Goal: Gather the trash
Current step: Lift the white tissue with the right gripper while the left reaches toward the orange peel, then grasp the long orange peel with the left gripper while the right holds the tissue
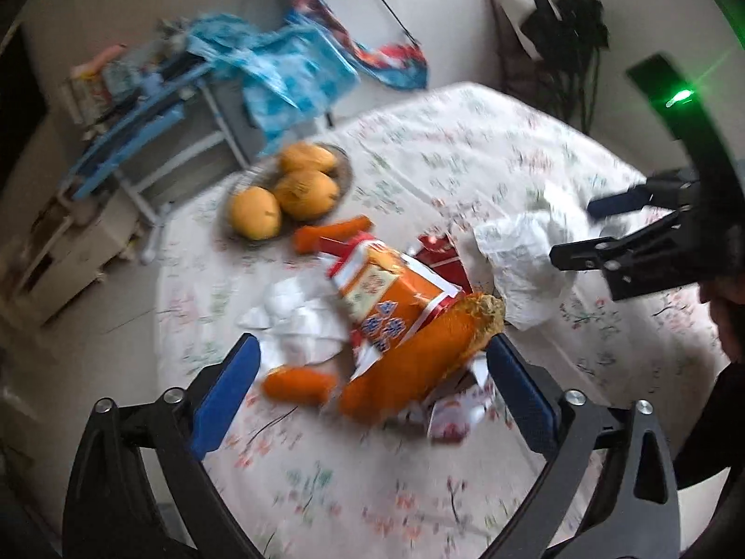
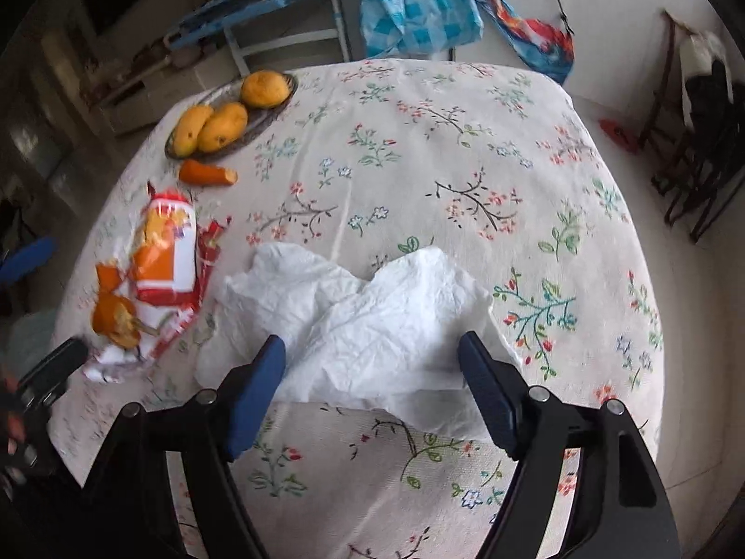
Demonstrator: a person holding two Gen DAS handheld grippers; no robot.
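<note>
A round table covered by a floral tablecloth is seen from both wrist cameras. The left gripper is held with its blue-padded jaws spread wide and nothing clasped between them; beneath the gap lies a heap of trash at the table's near-left part. An orange-and-white snack wrapper bears blue characters and a printed panel, but the writing is too blurred to be read; a red-and-white wrapper is tucked behind it, touching it. A large carrot with a brown, ragged top is laid across the wrapper's lower edge, a shorter carrot piece lies just beside it, and a crumpled white tissue is pressed against the wrapper's left side. A third carrot piece is seen between the wrappers and an oval dish on which three yellow mangoes are held. The right gripper is likewise wide open and grips nothing; its fingers are placed to either side of a large crumpled white paper, which lies flat on the cloth just to the right of the wrapper heap. No print can be made out on the paper. Beyond the table, a blue-and-white checked plastic bag is draped over a blue-framed rack.
</note>
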